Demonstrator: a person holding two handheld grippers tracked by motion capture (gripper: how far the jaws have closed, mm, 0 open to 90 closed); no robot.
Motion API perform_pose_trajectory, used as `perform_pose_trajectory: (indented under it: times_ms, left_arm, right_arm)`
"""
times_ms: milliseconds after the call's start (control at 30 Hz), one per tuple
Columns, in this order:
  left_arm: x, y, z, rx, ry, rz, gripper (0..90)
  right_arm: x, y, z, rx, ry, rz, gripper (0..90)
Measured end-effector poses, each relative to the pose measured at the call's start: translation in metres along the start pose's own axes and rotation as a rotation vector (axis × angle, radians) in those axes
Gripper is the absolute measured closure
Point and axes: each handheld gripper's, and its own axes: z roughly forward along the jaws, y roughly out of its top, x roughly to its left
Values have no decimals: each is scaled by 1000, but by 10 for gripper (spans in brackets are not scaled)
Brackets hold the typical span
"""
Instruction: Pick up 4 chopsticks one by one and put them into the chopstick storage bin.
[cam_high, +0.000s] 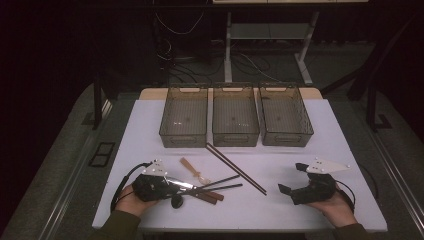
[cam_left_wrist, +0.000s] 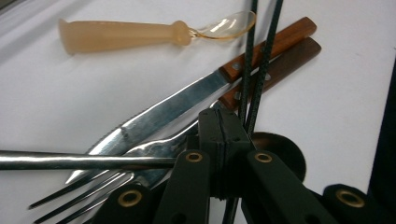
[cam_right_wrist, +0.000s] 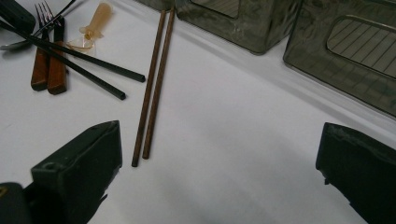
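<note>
- White tabletop (cam_high: 280, 200) in a dim room, with three grey bins (cam_high: 235, 120) standing empty along its far edge.
- Left gripper (cam_left_wrist: 225, 135) rests over the cutlery pile, its jaws pinched tight on the black chopsticks (cam_left_wrist: 254, 70).
- Beneath them lie a knife (cam_left_wrist: 187, 100), fork (cam_left_wrist: 116, 175) and amber spoon (cam_left_wrist: 140, 35).
- Brown chopsticks (cam_right_wrist: 152, 93) lie midway, untouched.
- Right gripper (cam_right_wrist: 219, 172) waits with jaws wide, holding nothing.
- Sorting looks barely begun: nothing binned yet.

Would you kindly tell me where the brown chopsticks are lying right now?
In the high view the brown chopsticks lie slanted mid-table, just in front of the middle bin, between the cutlery pile and the right gripper.
</note>
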Motion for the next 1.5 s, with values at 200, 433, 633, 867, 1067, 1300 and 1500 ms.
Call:
perform_pose_trajectory:
  times_ms: [200,433,633,867,1067,1300,1500]
  left_arm:
    - [-6,2,2,9,-14,7,886]
    - [-11,4,4,18,-33,26,886]
    - [-14,5,5,23,-49,35,885]
    - [-13,6,5,15,-43,29,878]
    - [-13,8,1,-21,-36,10,825]
    - [-13,13,3,-65,-31,-1,694]
    - [-15,20,9,-98,-33,-19,597]
  right_arm:
    - [0,0,-1,-1,-1,1,7]
    - [0,0,-1,-1,-1,1,7]
    - [0,0,-1,-1,-1,2,7]
    - [0,0,-1,-2,-2,2,7]
    - [0,0,0,-1,-1,0,7]
    - [1,0,1,0,1,-1,7]
    - [1,0,2,3,2,-2,7]
